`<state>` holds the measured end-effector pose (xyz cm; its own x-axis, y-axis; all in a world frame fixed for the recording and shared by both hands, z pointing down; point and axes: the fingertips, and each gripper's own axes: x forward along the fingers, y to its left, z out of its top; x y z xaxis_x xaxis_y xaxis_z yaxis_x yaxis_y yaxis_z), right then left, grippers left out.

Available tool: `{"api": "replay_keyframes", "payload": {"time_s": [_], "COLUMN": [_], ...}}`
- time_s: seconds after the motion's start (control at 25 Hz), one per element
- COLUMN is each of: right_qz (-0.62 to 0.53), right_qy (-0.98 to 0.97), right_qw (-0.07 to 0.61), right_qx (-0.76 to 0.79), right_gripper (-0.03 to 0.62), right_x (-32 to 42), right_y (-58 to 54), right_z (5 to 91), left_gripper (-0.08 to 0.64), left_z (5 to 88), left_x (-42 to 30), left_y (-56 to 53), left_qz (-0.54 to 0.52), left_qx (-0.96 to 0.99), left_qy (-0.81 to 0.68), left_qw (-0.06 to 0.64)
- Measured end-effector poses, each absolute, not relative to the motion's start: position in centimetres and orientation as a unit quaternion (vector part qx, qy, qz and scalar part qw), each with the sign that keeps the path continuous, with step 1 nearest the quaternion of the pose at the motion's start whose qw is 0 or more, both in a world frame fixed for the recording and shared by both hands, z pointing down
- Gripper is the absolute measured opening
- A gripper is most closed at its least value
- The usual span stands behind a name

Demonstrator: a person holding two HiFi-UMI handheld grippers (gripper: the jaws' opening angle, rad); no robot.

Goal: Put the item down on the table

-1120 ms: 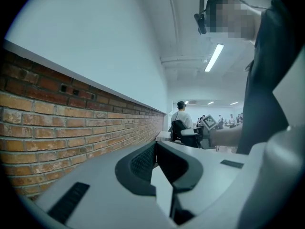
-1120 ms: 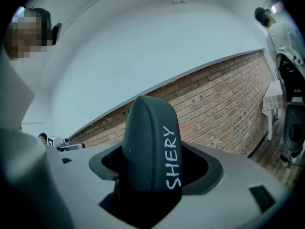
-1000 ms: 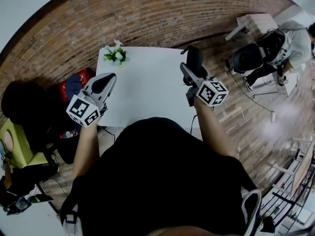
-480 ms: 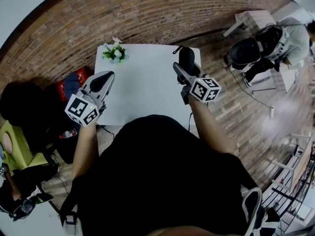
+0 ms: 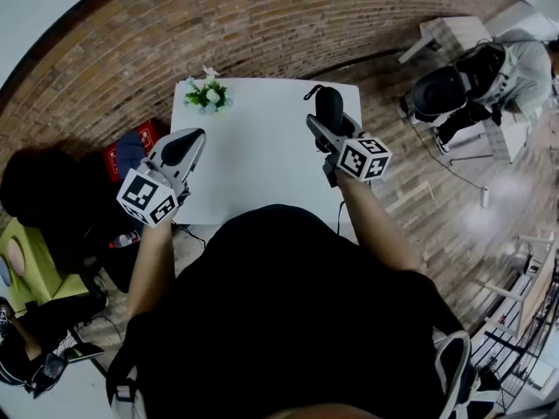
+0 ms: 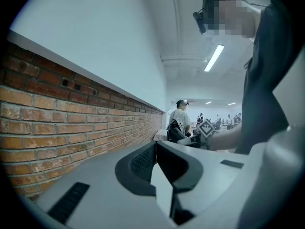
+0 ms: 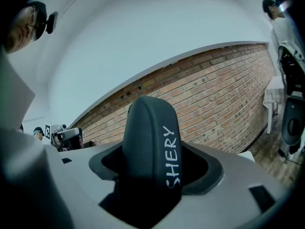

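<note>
The black rounded item with white "SHERY" lettering along its edge point(image 7: 148, 142) stands upright between the jaws of the right gripper point(image 5: 330, 129). The jaws are spread wide and clamp it from both sides, so that its domed top sticks out past the fingertips. In the head view it hangs over the far right part of the square white table point(image 5: 262, 151), close to the right edge. Whether it touches the tabletop cannot be told. The left gripper point(image 6: 155, 163) is held over the table's near left edge, well apart from the item, with its jaws closed together and nothing between them. A small bunch of white flowers with green leaves point(image 5: 208, 96) sits at the table's far left corner. Brick floor point(image 5: 262, 24) lies all around the table.
</note>
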<state>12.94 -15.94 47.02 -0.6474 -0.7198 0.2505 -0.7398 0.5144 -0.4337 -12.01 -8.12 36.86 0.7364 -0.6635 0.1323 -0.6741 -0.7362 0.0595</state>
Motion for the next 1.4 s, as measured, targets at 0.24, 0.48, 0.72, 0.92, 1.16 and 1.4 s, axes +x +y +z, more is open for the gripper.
{"api": "replay_keyframes", "payload": {"time_s": [0.24,0.48,0.72,0.92,1.16,1.4], "right_qz": [0.270,0.276,0.284,0.293,0.303,0.320], "right_qy": [-0.866,-0.863,-0.860,-0.859,-0.855,-0.850], "right_qw": [0.025,0.043,0.058,0.073,0.086,0.106], "right_qx": [0.420,0.422,0.420,0.414,0.411,0.405], "right_gripper": [0.344,0.344,0.344,0.344,0.344,0.344], "right_x": [12.6,12.2,11.3,10.6,9.9,9.1], "right_y": [-16.5,-16.6,-16.7,-16.7,-16.6,-16.3], "right_z": [48.3,50.1,52.0,53.6,55.4,58.4], "left_gripper": [0.012,0.012,0.012,0.012,0.012,0.012], "left_z": [36.6,37.0,38.0,38.6,38.8,39.7], "left_x": [-12.2,-12.2,-12.8,-12.8,-12.9,-13.3], "left_y": [-9.0,-9.4,-9.8,-10.2,-10.6,-11.4], "left_qz": [0.050,0.052,0.052,0.051,0.055,0.058], "left_qx": [0.929,0.930,0.929,0.929,0.929,0.928], "left_qy": [-0.362,-0.360,-0.361,-0.359,-0.359,-0.359], "left_qw": [0.056,0.060,0.067,0.074,0.078,0.084]}}
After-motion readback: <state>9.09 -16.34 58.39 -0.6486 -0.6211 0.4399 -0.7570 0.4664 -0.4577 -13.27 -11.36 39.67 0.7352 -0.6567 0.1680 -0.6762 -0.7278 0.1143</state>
